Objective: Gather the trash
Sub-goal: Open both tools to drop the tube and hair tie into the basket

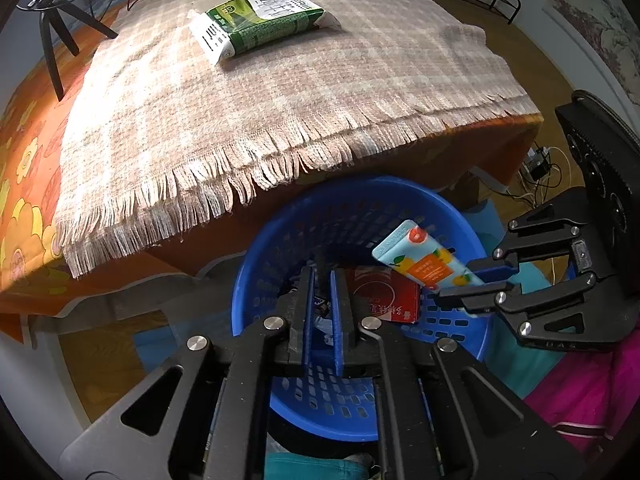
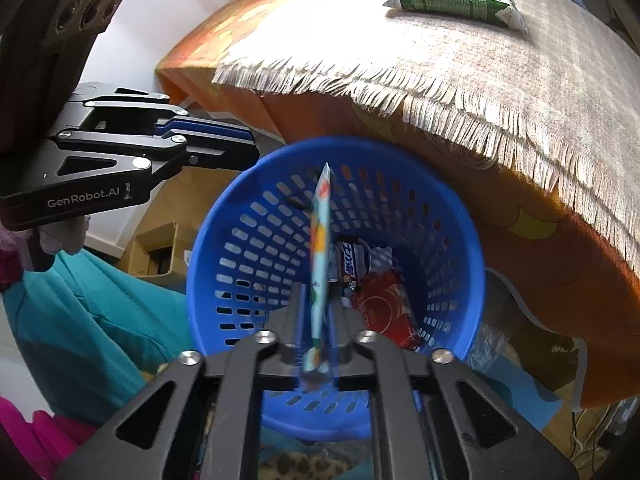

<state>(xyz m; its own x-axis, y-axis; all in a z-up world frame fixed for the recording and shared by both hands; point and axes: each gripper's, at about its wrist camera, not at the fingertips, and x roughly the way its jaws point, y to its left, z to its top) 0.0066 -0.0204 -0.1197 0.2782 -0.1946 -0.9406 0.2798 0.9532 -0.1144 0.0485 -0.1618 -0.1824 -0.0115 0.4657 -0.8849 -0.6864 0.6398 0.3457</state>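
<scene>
Orange flowered tablecloth (image 1: 24, 184) covers a table edge with a fringed beige checked woven mat (image 1: 280, 92) laid over it, and below that edge sits a round blue perforated plastic basket (image 1: 452, 320) that both tools hang over. Starting at the right gripper (image 2: 318, 320), its jaws are pinched on a flat light-blue tube with orange fruit print (image 2: 320, 248), gripped near the cap end so the crimped end points forward and down over the basket's mouth; in the left wrist view the same tube (image 1: 424, 264) juts from that gripper (image 1: 476, 286) over the basket's right rim. Held this way, straight above the opening, it looks ready to be let go so that it falls inside rather than onto the floor. Just past the tube's tip, on the basket floor, lie a red carton with gold print (image 2: 384, 304) and a small dark wrapper with white lettering (image 2: 350, 264), so part of the collecting looks done. The left gripper (image 1: 320, 308) hovers over the same basket with its blue pads (image 1: 306, 312) close together but a narrow slit showing between them; whether anything sits in that slit I cannot tell, since dark litter lies right behind it. Well beyond both sets of fingers, up on the mat, a green and white soft plastic pack (image 1: 260, 24) lies flat, not yet collected, and looks like the remaining piece to fetch. Teal and pink fabric shows below the tools.
</scene>
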